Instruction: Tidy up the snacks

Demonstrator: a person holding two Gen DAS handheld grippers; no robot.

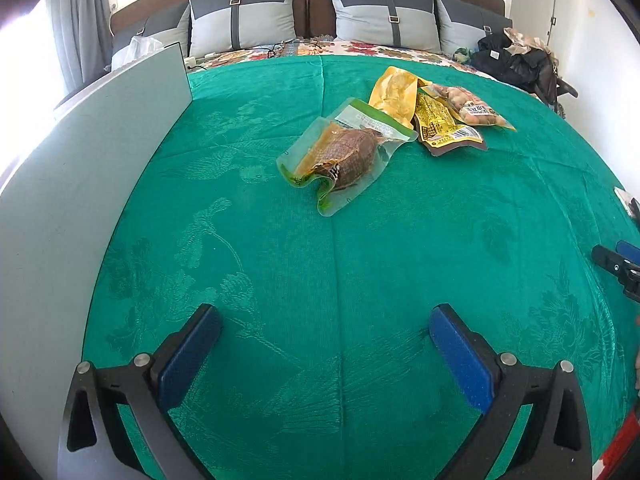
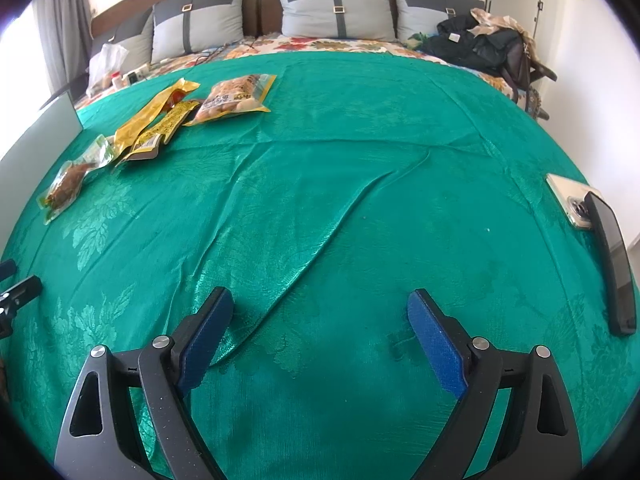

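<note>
Setting: we work over a bed covered with a green cloth point(image 1: 320, 264); grey pillows point(image 1: 244, 16) stand at the headboard, and a white board point(image 1: 100, 152) stands upright along the left edge.
Snacks: four sealed packs lie in a loose group on the cloth, ahead of us and well away from both tools.
Nearest pack: a clear pouch with brown food point(image 1: 340, 156) lies closest to the left tool.
Other packs: a plain yellow pack point(image 1: 394, 94), a yellow printed pack point(image 1: 448, 126) and a pack of pale round pieces point(image 1: 468, 108) overlap just behind it.
Left gripper point(image 1: 324, 344): its blue pads are spread wide, with nothing between them but cloth.
Right gripper point(image 2: 320, 340): also spread wide and empty, poised over a fold in the cloth.
Nearby: two phones point(image 2: 612, 264) lie at the right edge of the bed.
Step in hand: we judge that the sorting has not begun; the first reach is still ahead.
Doing it well: we would go for the clear pouch first, come in low, and pinch a flat sealed edge so the slippery film does not slide out or drag its neighbours.
</note>
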